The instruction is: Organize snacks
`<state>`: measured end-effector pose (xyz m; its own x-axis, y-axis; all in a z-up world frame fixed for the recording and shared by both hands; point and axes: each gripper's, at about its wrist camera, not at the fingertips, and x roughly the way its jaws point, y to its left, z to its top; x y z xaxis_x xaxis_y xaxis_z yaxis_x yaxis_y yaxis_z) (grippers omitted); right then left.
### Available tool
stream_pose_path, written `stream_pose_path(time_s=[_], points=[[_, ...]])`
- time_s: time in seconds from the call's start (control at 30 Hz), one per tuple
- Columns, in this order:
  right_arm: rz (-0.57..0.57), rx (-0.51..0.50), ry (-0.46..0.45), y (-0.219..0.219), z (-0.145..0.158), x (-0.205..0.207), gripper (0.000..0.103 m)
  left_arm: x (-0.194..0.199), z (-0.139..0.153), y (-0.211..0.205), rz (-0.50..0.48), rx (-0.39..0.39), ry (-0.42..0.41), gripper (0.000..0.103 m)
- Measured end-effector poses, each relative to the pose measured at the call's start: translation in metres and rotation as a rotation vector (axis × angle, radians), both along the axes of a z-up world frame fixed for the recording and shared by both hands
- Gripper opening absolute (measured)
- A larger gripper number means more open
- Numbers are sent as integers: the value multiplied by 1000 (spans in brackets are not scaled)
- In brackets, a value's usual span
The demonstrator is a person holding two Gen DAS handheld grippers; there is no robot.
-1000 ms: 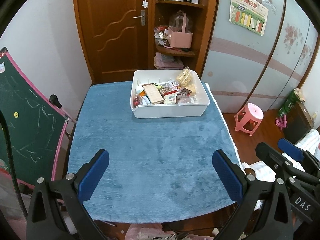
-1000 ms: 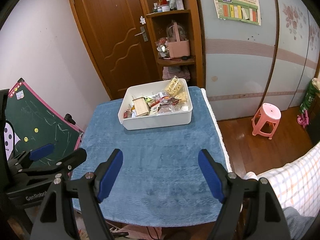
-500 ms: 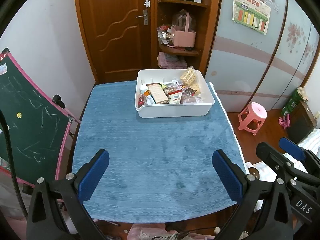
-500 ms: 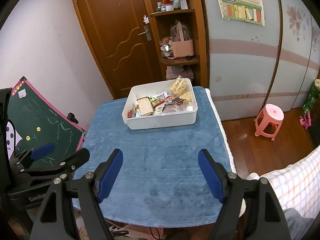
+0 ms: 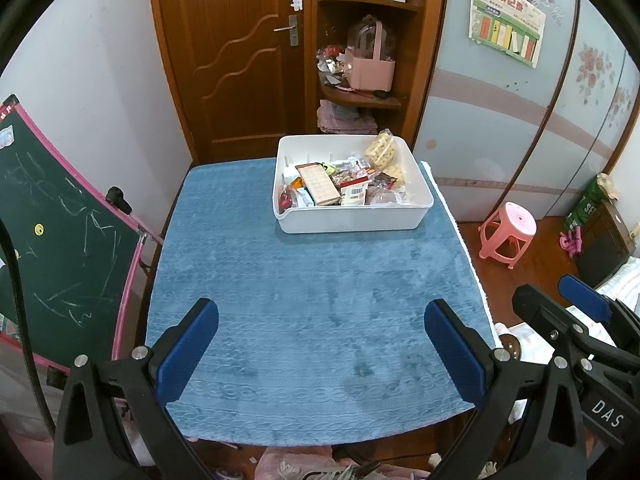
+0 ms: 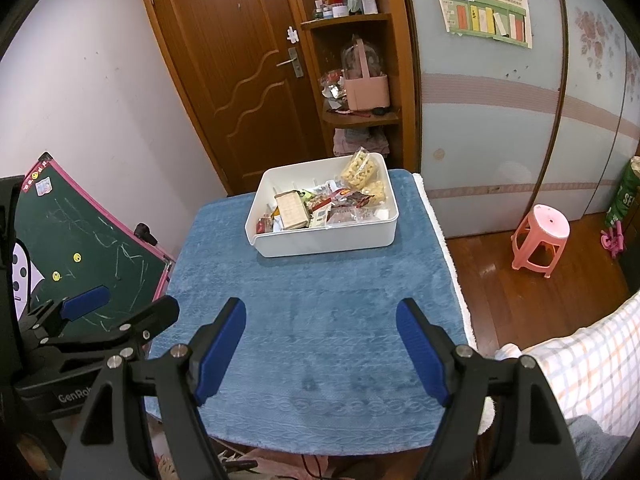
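Observation:
A white plastic bin [image 5: 352, 222] [image 6: 320, 244] sits at the far right of the blue-covered table [image 5: 304, 300] [image 6: 312, 300]. It holds several snack packets, among them a tan wafer box [image 5: 319, 184] [image 6: 292, 210] and a clear bag of yellow snacks [image 5: 382, 150] [image 6: 358, 168]. My left gripper [image 5: 320, 344] is open and empty above the near table edge. My right gripper [image 6: 320, 336] is also open and empty, beside it; it also shows at the right of the left wrist view [image 5: 580, 304].
A green chalkboard [image 5: 48, 232] [image 6: 76, 240] leans at the table's left. Behind are a wooden door [image 5: 240, 52], a corner shelf with a pink basket [image 5: 370, 68] and a wardrobe. A pink stool [image 5: 508, 232] [image 6: 540, 236] stands on the floor at right.
Both grippers have moved back and up a little from the table; the bin looks slightly farther and more to the right. Both jaws stay open.

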<state>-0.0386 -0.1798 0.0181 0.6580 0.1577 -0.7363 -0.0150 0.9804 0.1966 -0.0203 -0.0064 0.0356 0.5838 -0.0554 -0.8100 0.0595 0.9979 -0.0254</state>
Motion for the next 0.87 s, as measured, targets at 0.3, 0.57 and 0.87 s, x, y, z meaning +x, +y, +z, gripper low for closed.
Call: stream_pose_path(time_s=[0.3, 0.57, 0.87], points=[[9, 6, 11, 4, -6, 3, 78, 3, -3, 4, 10, 2, 13, 103], [11, 5, 11, 6, -6, 6, 78, 3, -3, 5, 11, 0, 15, 102], [12, 5, 8, 10, -6, 7, 78, 3, -2, 6, 9, -2, 16, 102]])
